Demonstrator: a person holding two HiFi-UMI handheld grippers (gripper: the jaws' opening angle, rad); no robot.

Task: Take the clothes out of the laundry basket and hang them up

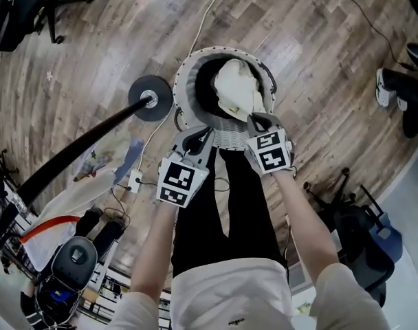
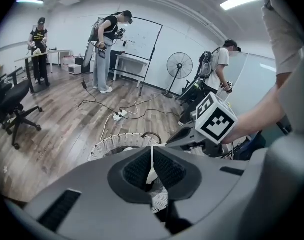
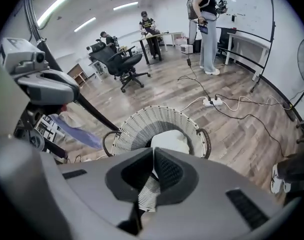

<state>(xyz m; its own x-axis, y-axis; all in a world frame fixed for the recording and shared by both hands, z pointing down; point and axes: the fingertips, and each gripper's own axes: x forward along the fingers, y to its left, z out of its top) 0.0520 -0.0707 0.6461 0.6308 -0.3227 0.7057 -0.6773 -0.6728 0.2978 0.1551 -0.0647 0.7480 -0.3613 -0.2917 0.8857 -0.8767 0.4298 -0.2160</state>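
Note:
A white wicker laundry basket stands on the wood floor with a white garment in it. Above its near rim, both grippers hold one garment with a striped ribbed top edge and a black body that hangs down between my arms. My left gripper is shut on the left end of the striped edge. My right gripper is shut on the right end. The basket and white garment lie below the right gripper's jaws. The left gripper view shows the basket rim too.
A black pole on a round base rises left of the basket. A power strip and cables lie on the floor. Bags sit at right, an office chair and a fan farther off. Several people stand around.

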